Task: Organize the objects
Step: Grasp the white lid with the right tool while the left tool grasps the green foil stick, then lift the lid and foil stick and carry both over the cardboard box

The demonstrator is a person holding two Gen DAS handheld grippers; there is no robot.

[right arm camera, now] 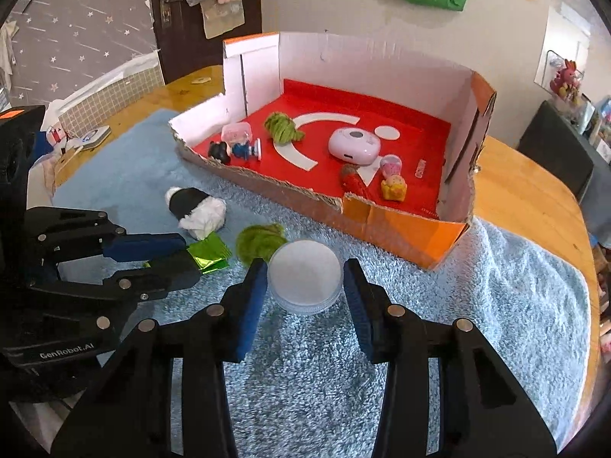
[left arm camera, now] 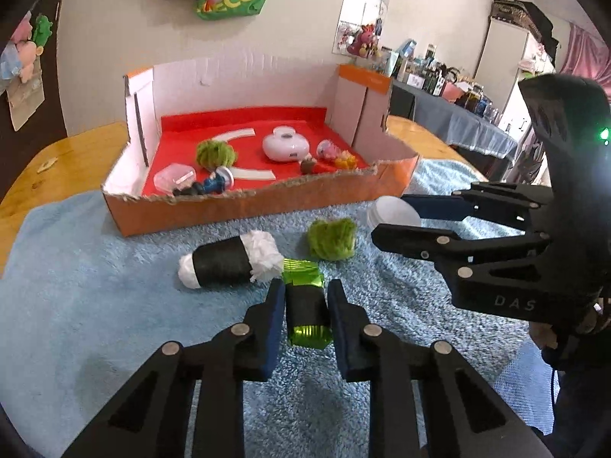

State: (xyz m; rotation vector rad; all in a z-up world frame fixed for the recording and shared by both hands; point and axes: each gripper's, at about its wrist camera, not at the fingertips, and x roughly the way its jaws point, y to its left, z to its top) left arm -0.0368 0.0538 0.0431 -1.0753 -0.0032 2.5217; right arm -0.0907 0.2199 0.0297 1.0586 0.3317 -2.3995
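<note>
An orange cardboard box (left arm camera: 267, 206) with a red floor stands on a blue towel (left arm camera: 95, 267). My left gripper (left arm camera: 305, 305) straddles a green-foil roll with a black band (left arm camera: 307, 305) lying on the towel; the pads sit right beside it, so contact is unclear. My right gripper (right arm camera: 305, 286) is open around a round white lidded jar (right arm camera: 304, 276), pads beside it with small gaps. A white roll with a black band (left arm camera: 229, 259) and a green fuzzy ball (left arm camera: 331, 238) lie between them and the box. The left gripper also shows in the right wrist view (right arm camera: 168, 255).
Inside the box lie a pink-white round device (right arm camera: 354, 145), a green fuzzy ball (right arm camera: 282, 128), a small clear case (right arm camera: 236, 131), toy figures (right arm camera: 238, 150) and small toys (right arm camera: 393, 179). The wooden table (right arm camera: 534, 198) extends right. The box's front wall (right arm camera: 401, 225) is low and torn.
</note>
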